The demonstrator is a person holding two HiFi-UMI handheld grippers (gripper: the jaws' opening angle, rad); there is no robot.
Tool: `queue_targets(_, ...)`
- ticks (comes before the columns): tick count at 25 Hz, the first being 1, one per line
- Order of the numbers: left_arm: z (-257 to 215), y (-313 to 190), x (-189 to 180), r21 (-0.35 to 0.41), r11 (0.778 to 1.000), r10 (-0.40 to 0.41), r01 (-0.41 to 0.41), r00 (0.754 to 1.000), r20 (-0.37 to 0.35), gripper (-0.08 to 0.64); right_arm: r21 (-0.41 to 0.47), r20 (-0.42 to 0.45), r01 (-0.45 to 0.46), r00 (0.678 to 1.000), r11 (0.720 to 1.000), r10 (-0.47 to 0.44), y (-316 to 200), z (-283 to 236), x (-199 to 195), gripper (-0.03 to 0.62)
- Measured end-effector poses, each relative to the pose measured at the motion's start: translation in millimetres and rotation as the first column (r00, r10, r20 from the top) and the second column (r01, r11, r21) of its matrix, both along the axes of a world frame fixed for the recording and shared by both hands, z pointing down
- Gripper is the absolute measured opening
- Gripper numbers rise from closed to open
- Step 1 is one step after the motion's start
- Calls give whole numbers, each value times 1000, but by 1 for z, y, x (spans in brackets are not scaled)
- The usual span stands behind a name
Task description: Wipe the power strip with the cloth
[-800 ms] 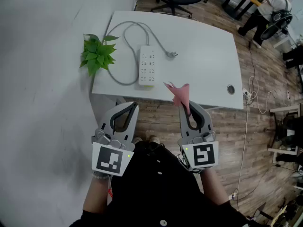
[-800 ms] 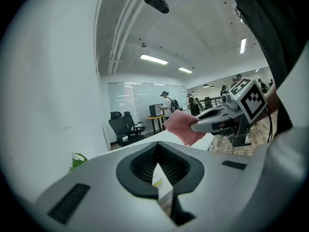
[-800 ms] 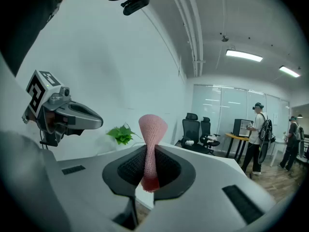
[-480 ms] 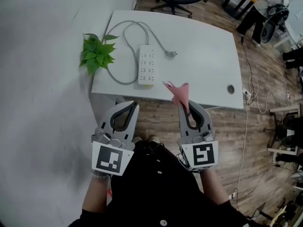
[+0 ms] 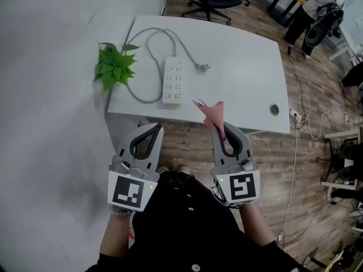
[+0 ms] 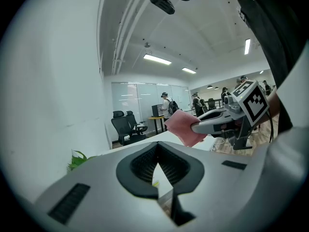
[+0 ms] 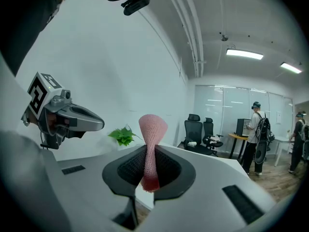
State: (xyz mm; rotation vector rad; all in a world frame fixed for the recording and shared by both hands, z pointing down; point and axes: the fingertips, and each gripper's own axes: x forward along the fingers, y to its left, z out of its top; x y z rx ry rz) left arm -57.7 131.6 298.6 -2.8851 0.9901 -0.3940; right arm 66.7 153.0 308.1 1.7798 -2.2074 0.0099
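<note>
- My right gripper [image 5: 219,127] is clamped on the pink cloth [image 5: 211,112], which sticks up past the jaws.
- My left gripper [image 5: 155,128] has its jaws together, with nothing in them.
- The power strip [image 5: 173,81] lies on the white table [image 5: 244,72], well apart from the cloth.
- Cloth in hand; by my reckoning, all the wiping is left.
</note>
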Motion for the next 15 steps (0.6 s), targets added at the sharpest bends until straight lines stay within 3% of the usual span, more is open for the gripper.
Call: queue_targets(15,-5,35,34,-33,997,-66,64,996,-54,12,19,24,3,1000,1000,-3,32,1,45,57)
